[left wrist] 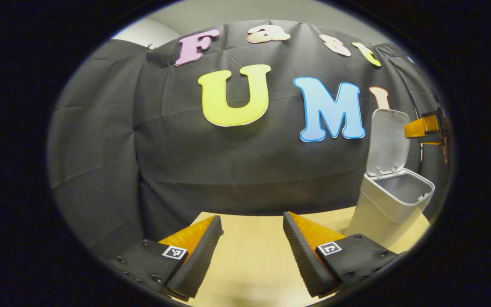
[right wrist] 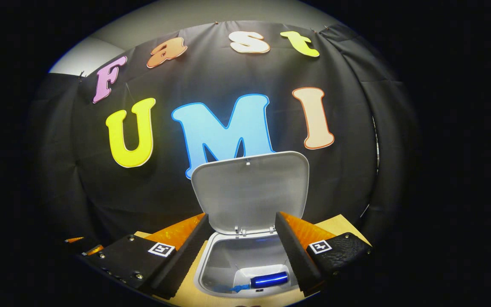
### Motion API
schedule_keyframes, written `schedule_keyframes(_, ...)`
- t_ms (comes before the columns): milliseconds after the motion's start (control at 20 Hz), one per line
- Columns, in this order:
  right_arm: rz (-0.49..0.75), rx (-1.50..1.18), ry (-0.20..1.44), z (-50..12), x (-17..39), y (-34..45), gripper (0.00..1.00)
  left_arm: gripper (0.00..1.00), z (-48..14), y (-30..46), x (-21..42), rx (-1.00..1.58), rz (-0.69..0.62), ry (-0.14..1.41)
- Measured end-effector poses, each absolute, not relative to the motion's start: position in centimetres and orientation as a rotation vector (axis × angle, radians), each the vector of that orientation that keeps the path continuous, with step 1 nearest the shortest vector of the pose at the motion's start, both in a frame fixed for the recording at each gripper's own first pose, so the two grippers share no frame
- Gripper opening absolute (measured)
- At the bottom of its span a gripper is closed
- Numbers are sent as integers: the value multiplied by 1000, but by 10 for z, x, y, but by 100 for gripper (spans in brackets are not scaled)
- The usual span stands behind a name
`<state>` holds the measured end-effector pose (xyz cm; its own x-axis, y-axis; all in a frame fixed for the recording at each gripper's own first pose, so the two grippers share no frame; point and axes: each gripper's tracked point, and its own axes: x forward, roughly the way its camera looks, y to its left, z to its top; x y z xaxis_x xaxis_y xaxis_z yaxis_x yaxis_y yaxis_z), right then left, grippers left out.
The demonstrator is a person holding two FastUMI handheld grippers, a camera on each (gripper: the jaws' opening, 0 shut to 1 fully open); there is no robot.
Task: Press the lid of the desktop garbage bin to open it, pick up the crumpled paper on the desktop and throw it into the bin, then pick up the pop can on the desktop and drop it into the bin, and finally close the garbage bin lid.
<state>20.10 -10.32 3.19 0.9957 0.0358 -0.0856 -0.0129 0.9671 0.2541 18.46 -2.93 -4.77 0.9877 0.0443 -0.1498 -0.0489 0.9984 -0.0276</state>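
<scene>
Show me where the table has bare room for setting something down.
Bare table lies left of the bin, ahead of the left gripper. It is crowded at the bin: lid up, can inside, right gripper over it.

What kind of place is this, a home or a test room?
Probably a staged test booth, not a home: black cloth wall, a bare wooden table, and one small white bin with its lid up.

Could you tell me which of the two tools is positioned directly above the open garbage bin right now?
The right tool: its fingers frame the bin opening with the pop can inside. The left tool is over bare desktop.
</scene>
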Motion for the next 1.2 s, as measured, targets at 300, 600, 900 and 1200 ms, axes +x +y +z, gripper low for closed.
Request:
schedule_keyframes(300, 40, 263, 74, 36, 202, -100, 98, 95, -51, -29, 184, -33, 48, 156)
schedule_keyframes(600, 45, 258, 44, 48, 211, -100, 98, 95, -53, -24, 182, -34, 55, 166)
schedule_keyframes(900, 31, 236, -46, 84, 226, -110, 98, 100, -62, -26, 181, -32, 52, 192)
schedule_keyframes(1200, -11, 161, -173, 129, 239, -124, 98, 95, -69, -28, 180, -33, 55, 210)
